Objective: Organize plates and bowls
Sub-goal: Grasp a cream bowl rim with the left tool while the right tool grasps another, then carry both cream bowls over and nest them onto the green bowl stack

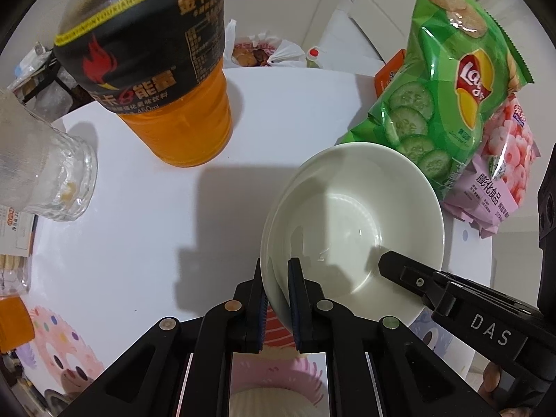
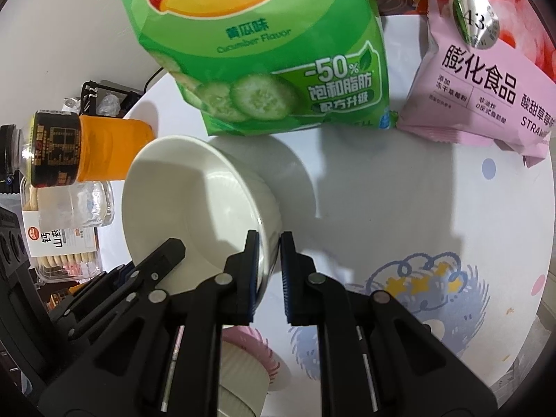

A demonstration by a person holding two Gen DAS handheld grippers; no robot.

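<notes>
On the round white table (image 1: pixel 146 215) sits a smooth, glossy cream bowl (image 1: pixel 351 222), ceramic by the look of it, round with a wide flared rim and a flat shiny bottom. It's tipped up a bit, and from the left wrist view it looks like there might be two nested rims, though that's hard to tell for sure. It's just in front of a crinkly green chip bag (image 1: pixel 448 80) with cucumber slices printed on it, and beside that is a pink snack bag (image 1: pixel 504 173), matte plastic. Further left stands a clear plastic bottle (image 1: pixel 163 80) of orange drink with a black label, and a textured glass jar (image 1: pixel 52 173) near the table edge. A tub of crackers (image 2: pixel 59 243) shows up behind the bottle in the right wrist view.

Both claws are on the bowl. The left gripper (image 1: pixel 278 299) has its jaws squeezed down on the bowl's rim, one pad inside, one outside. The right gripper (image 2: pixel 269 271) is doing the same on the opposite edge, pinching the wall tight between its blue-edged pads. A pink-and-white ribbed thing (image 2: pixel 243 375) sits low under the right claw; can't tell what it is.
</notes>
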